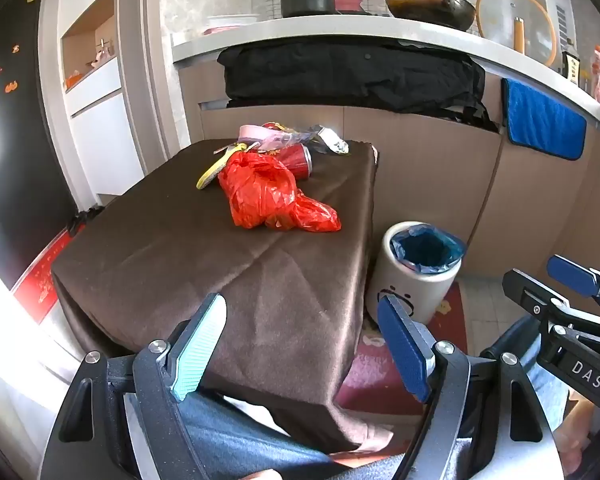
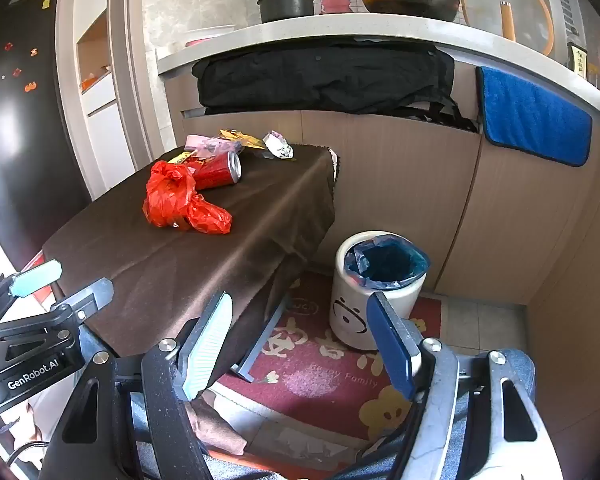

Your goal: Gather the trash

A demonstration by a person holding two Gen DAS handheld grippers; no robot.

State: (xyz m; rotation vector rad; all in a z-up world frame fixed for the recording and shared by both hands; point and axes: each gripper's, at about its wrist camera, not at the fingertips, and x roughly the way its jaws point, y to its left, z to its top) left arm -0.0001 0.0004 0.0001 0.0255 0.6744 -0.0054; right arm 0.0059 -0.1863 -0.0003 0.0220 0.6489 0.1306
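A: Where are we in the job?

B: At the very start, I'd say. The trash lies in a heap at the far end of the tabletop (image 1: 188, 264): a crumpled red plastic bag (image 1: 274, 196) nearest us, a red can (image 1: 298, 160) lying on its side just behind it, then wrappers (image 1: 288, 136) and a crumpled bit of paper (image 1: 334, 142).

A: And the claws?

B: Both wide and empty. The left claw (image 1: 302, 344) hangs over the near edge of the tabletop, well short of the heap. The right claw (image 2: 300, 344) is off the tabletop's right side, above the red mat (image 2: 320, 372).

A: Where does it all go?

B: Into the white bin (image 2: 374, 308) with the blue liner (image 2: 384, 262), standing on the floor just beside the tabletop's right edge. Its mouth is open.

A: So what's next?

B: Probably the red bag, being closest. A claw must reach forward and down, pinch a fold of the soft plastic firmly, then carry it right and release above the bin.
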